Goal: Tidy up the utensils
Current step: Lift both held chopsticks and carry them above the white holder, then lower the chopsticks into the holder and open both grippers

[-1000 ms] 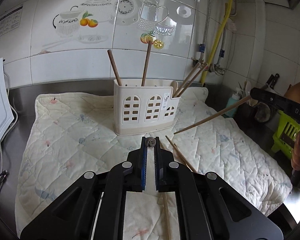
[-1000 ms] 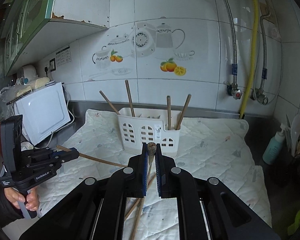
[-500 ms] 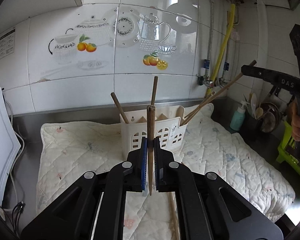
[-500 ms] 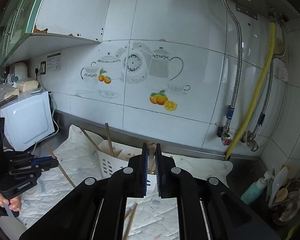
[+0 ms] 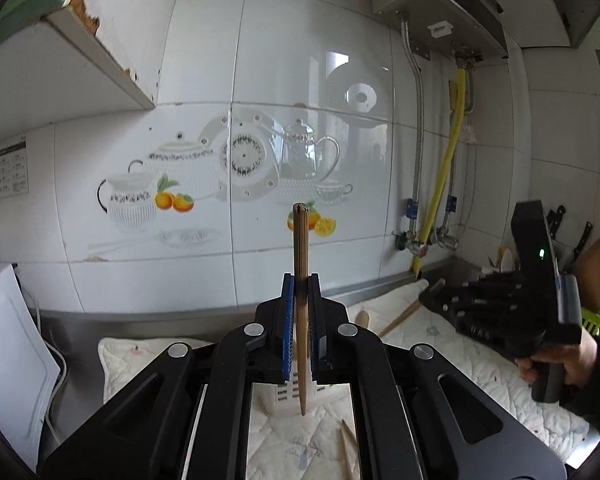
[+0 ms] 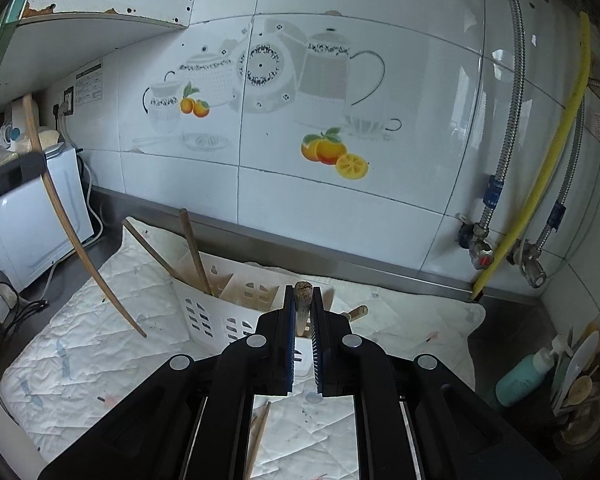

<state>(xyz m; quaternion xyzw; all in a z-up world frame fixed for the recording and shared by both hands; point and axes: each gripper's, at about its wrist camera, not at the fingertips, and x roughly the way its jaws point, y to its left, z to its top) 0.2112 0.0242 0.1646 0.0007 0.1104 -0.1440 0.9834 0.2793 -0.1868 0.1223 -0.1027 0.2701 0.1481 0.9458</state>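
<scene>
A chopstick stands upright, clamped in the left tool; the right tool pinches another.

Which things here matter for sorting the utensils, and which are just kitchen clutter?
Job:
left gripper, shut on a chopstick
right gripper, shut on another chopstick
white utensil holder
loose chopstick on the quilted mat

Clutter:
microwave
teal bottle
yellow hose
</scene>
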